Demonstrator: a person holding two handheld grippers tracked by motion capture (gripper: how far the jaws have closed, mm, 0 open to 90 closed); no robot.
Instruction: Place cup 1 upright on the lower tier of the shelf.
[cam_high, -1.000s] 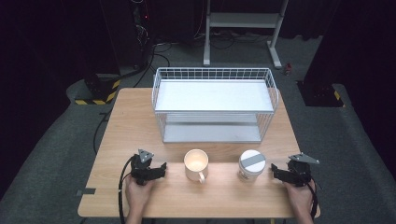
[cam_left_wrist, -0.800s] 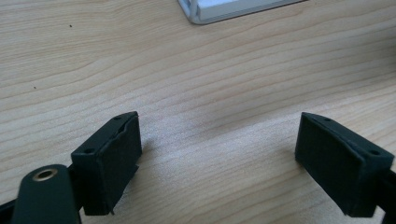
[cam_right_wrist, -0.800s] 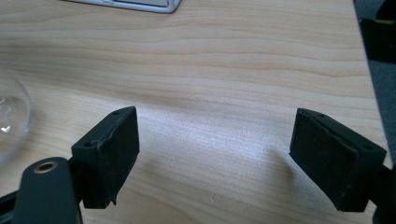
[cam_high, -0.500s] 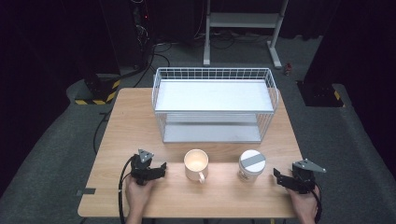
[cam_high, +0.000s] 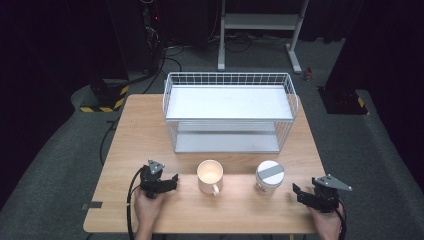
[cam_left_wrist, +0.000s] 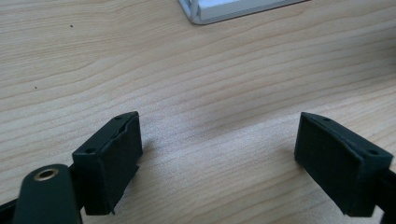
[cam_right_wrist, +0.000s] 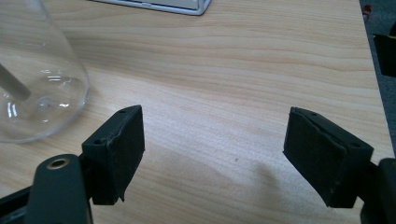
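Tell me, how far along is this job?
Barely begun. The mug and the lidded glass jar stand on the table before the wire rack, whose shelves are bare. The left gripper and right gripper rest open, holding nothing. Any moving remains.

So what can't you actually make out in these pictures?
- Clear glass jar, right gripper view: top cut off by the frame edge.
- Its contents, high view: hidden under the white, grey-striped lid.
- White wire rack, gripper views: one corner visible.
- Cream mug: inside washed out by glare.
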